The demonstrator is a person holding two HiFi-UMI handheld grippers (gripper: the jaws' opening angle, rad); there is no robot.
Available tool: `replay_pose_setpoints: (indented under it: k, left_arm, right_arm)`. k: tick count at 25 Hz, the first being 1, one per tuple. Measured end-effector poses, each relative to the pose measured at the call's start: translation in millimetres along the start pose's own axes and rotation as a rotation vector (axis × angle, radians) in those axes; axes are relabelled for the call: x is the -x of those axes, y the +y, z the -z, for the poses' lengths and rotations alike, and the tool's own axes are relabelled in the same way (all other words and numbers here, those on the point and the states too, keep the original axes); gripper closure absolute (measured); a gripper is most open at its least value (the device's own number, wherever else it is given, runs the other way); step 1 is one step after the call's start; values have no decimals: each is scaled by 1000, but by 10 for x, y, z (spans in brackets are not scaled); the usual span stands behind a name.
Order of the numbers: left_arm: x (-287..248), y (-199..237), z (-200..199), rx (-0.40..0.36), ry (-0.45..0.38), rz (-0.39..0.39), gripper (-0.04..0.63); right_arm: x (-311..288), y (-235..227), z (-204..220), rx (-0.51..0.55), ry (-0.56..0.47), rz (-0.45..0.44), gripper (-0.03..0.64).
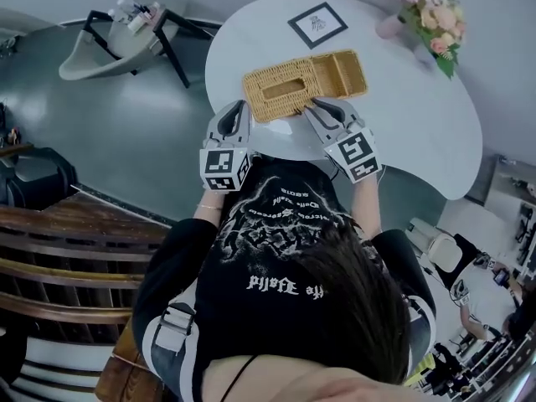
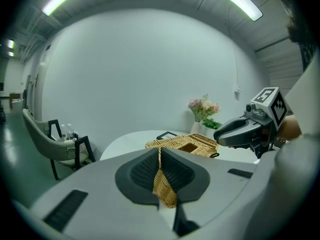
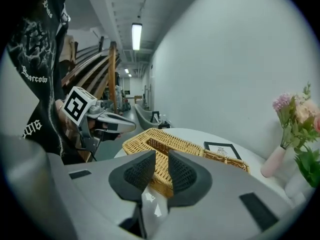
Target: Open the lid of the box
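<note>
While the wicker lid (image 1: pixel 279 89) with its oval slot lies near the front edge of the white table (image 1: pixel 410 124), its far end meets the open wicker box (image 1: pixel 342 72), which sits just to its right in the head view. From above, lid and box read as one long wicker strip set at a slant, the box's hollow inside plainly bare of its cover.

Only the head view shows both claws at once: the left gripper (image 1: pixel 238 111) at the lid's near left corner, the right gripper (image 1: pixel 321 107) at its near right edge.

What the grip is like comes from the gripper views alone. The left gripper view shows its jaws pressed together on a thin strip of the lid's wicker rim, which runs down between the dark ribbed pads (image 2: pixel 137 171). The right gripper view shows its jaws standing apart, with the lid's weave visible through the gap and neither pad pressing on it.

Further out, a framed picture (image 1: pixel 317 24) lies flat on the table behind the box, and pink flowers (image 1: pixel 429 13) in a pale vase (image 1: pixel 389 28) stand at the far right. A grey chair (image 1: pixel 105 50) stands on the floor left of the table.
</note>
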State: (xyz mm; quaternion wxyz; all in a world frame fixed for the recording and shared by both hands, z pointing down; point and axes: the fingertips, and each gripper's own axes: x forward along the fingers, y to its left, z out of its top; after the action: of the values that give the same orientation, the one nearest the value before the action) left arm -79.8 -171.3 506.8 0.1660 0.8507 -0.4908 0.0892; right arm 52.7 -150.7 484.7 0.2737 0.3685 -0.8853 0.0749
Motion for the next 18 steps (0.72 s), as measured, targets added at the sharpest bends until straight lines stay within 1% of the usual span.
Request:
replay_pose_setpoints:
  k: [8, 12, 18]
  left_arm:
    - [-63, 52, -28, 17, -8, -92, 566]
    - [-80, 114, -28, 16, -8, -127, 566]
    - [-93, 76, 1, 10, 3, -145, 566]
  right_arm:
    - [-65, 53, 143, 56, 110, -170, 501]
    - [-84, 134, 181, 102, 162, -259, 468]
    - [-156, 161, 254, 185, 208, -293, 468]
